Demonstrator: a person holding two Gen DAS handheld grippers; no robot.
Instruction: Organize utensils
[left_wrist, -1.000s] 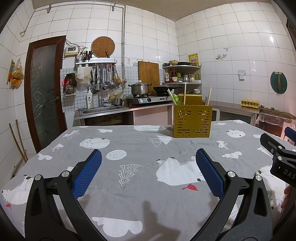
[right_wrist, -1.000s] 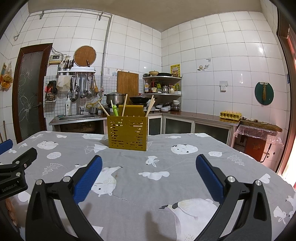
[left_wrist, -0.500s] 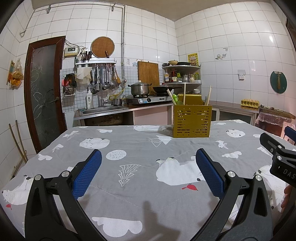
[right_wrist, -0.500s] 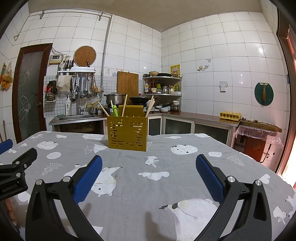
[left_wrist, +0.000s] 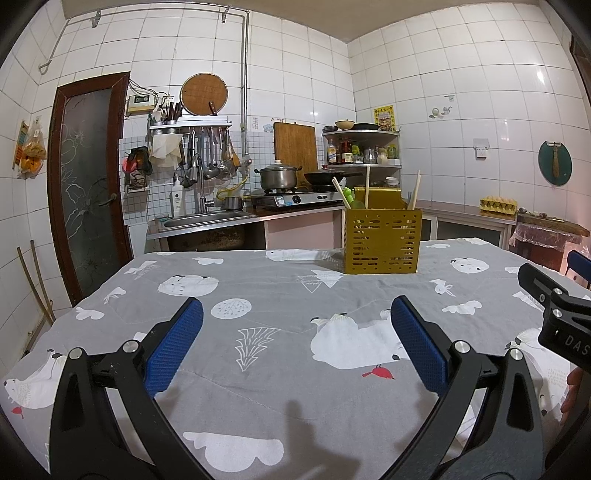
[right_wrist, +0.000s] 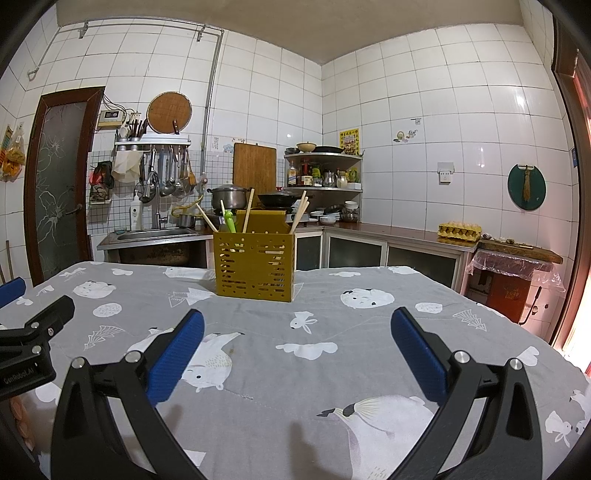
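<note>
Two pairs of tongs hang low over the near part of the table (left_wrist: 258, 398), side by side and empty. The left tongs (left_wrist: 295, 339) are spread wide, blue pads (left_wrist: 173, 350) far apart with only patterned cloth between them. The right tongs (right_wrist: 295, 341) are spread just as wide, pinching nothing, and their blue pads (right_wrist: 417, 358) frame a stretch of grey cloth printed with white animals and trees. Each wrist view catches the neighbouring tongs at its edge: the right ones at the right border of the left view, the left ones at the left border of the right view.

Well beyond both, toward the far side of the table, stands the yellow perforated utensil holder (left_wrist: 382, 242), upright on the cloth. It already carries wooden chopsticks (right_wrist: 249, 210) leaning out at several angles and a green-handled utensil (right_wrist: 229, 221) near its left side. How the holder is divided inside cannot be told from either view.

Behind the table runs a kitchen counter with a steel sink (left_wrist: 203, 221), a gas stove bearing a lidded pot (left_wrist: 279, 177) and a dark wok (right_wrist: 279, 199), and ladles hanging from a wall rack (left_wrist: 190, 127). A tray of eggs (right_wrist: 460, 229) sits on the right counter.
</note>
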